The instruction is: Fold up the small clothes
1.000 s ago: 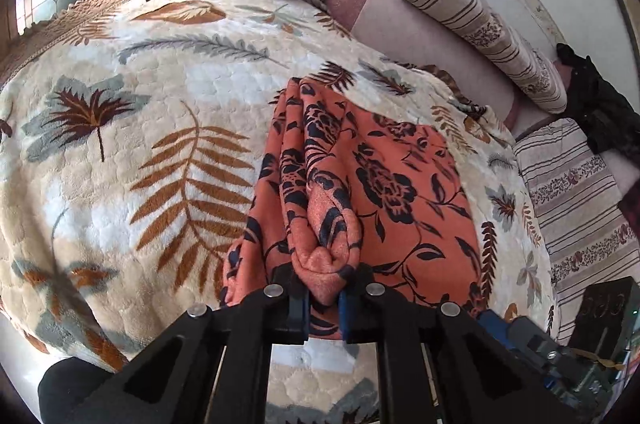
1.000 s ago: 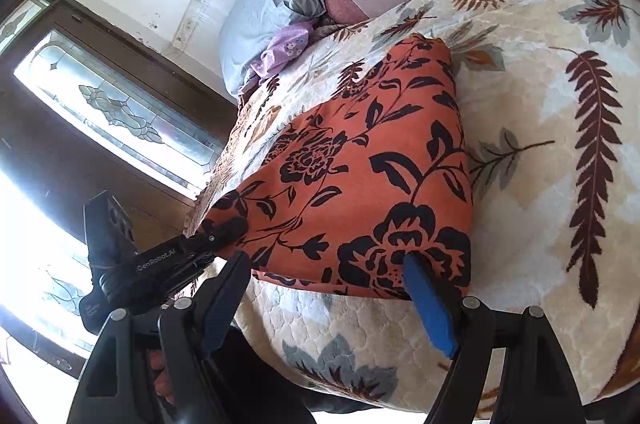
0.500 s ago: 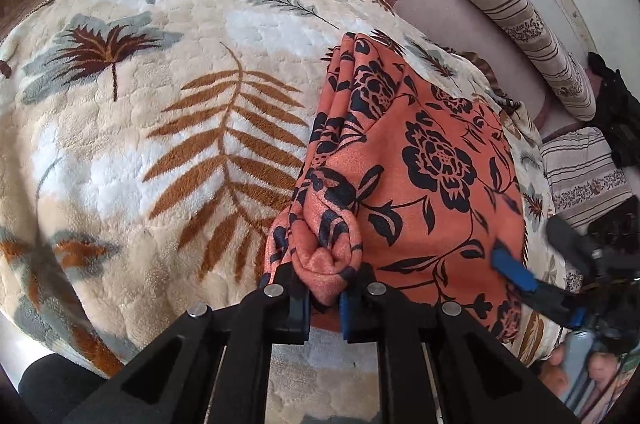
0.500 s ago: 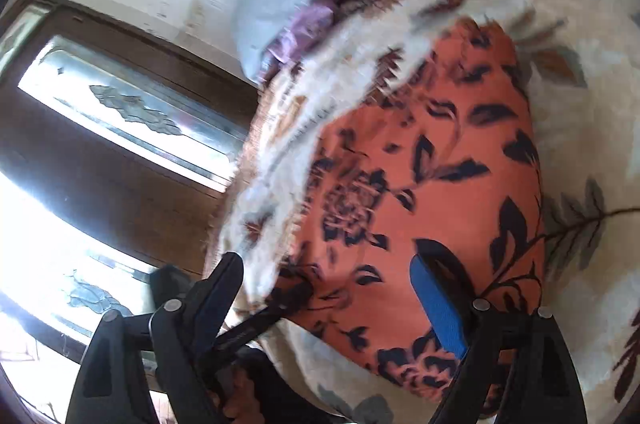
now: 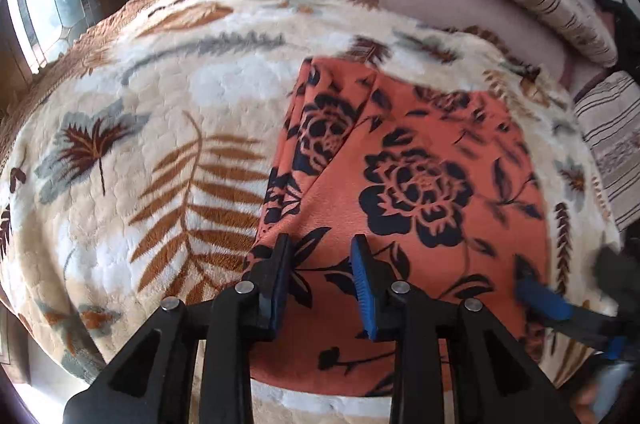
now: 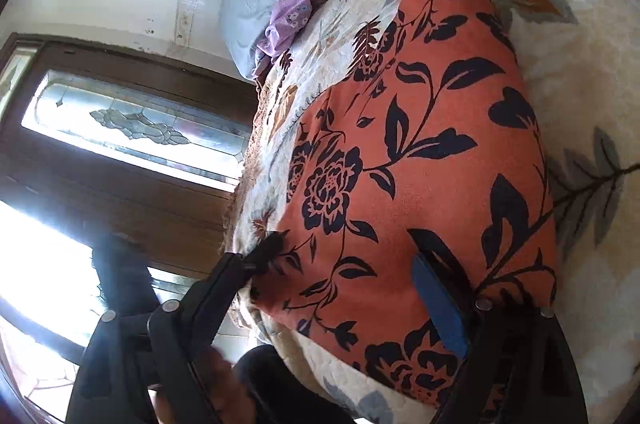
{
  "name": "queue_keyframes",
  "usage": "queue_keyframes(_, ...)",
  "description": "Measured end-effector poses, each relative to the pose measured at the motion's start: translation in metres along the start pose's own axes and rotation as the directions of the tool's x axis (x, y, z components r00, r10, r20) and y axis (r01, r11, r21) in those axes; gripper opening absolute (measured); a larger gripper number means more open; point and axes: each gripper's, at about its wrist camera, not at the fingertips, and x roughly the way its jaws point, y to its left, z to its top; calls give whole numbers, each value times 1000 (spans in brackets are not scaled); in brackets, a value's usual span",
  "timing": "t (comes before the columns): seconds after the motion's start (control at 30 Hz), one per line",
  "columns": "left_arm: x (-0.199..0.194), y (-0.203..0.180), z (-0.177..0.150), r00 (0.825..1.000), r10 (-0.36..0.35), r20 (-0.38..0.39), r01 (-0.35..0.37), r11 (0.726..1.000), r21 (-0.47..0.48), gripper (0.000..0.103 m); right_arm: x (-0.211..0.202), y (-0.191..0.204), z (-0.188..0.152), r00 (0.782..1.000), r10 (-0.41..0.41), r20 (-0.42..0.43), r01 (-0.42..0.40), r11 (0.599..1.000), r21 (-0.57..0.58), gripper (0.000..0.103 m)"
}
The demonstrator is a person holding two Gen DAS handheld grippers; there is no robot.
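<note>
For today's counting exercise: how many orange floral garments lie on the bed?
1. The orange floral garment lies folded on the leaf-patterned blanket, near its front edge. Others may be hidden in the pile by the pillows.

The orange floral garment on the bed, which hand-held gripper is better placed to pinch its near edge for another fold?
Probably left: the left hand-held gripper has just opened directly over the orange floral garment's near edge.

We see daylight pouring in from the window (image 6: 132, 136), which burns out to white glare at the lower left of the right wrist view and leaves the frame around it dark. The blanket (image 5: 132, 160) is brightly and evenly lit, though the left wrist view is softened by motion blur. Both fisheye pictures bend strongly toward black corners.
</note>
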Motion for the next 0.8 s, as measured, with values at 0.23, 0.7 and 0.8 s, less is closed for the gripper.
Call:
queue_keyframes(0.23, -3, -2, -7, 998, 12, 56, -13, 999, 30, 30, -58, -47, 35, 988, -101, 118, 89, 991, 105, 90)
queue_keyframes(0.7, -1, 9, -12, 993, -61, 101, 58, 998, 34, 30, 2, -19, 51, 890, -455, 40, 454, 874, -175, 34)
queue_keyframes(0.8, -1, 10, -12, 992, -69, 101, 66, 997, 32, 30, -7, -51, 64, 948, -319, -17, 320, 946, 54, 69)
